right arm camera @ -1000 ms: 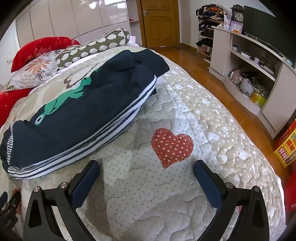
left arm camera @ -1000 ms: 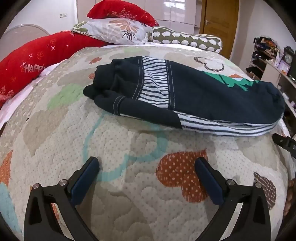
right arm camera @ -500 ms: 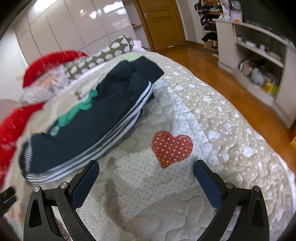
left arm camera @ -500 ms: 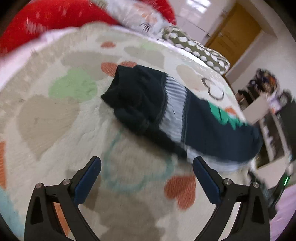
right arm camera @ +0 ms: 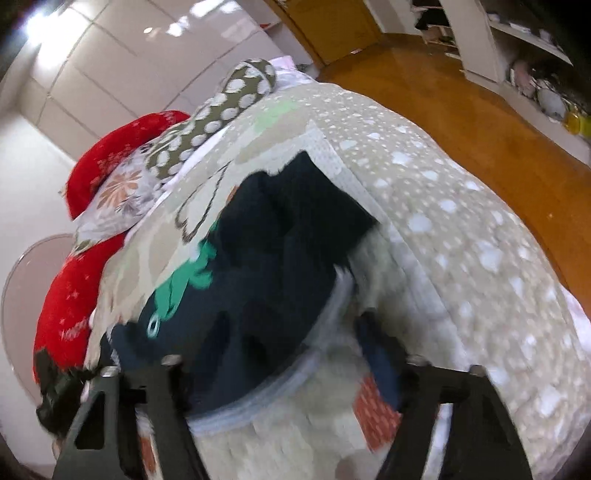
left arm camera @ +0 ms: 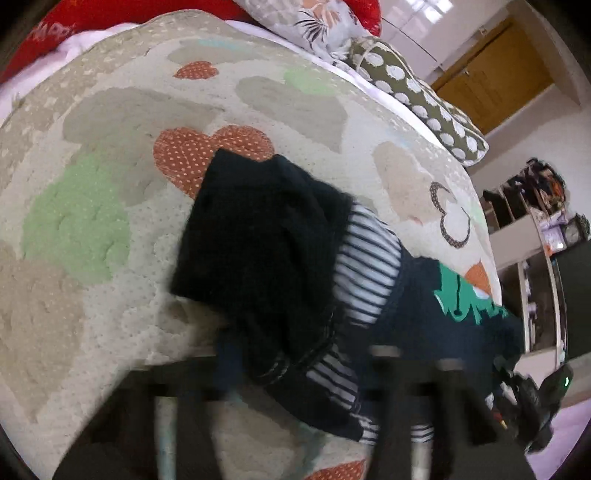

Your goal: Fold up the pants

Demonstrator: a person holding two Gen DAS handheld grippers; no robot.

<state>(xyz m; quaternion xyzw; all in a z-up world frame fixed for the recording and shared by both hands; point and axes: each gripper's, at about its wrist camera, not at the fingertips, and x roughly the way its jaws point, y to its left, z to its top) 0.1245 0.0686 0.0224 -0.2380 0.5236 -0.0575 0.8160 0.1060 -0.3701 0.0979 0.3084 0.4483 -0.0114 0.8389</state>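
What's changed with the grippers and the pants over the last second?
Both grippers closed in on the pants: left gripper at the striped end, right gripper at the other, jaws open around the edge. No grasp yet. The pants remain on the quilt.

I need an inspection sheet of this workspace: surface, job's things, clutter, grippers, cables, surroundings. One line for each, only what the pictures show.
Surface: quilt with heart patches, covering a bed.
Job's things: dark pants with striped panels and a green print, lying crumpled on the quilt.
Clutter: dotted bolster, floral pillow and red pillow at the head of the bed.
Grippers: left gripper and right gripper both low over the pants, motion-blurred; jaws look spread around the cloth, with no grip visible.
Cables: nothing seen.
Surroundings: wooden door, shelves with small items, wooden floor, white wardrobe.
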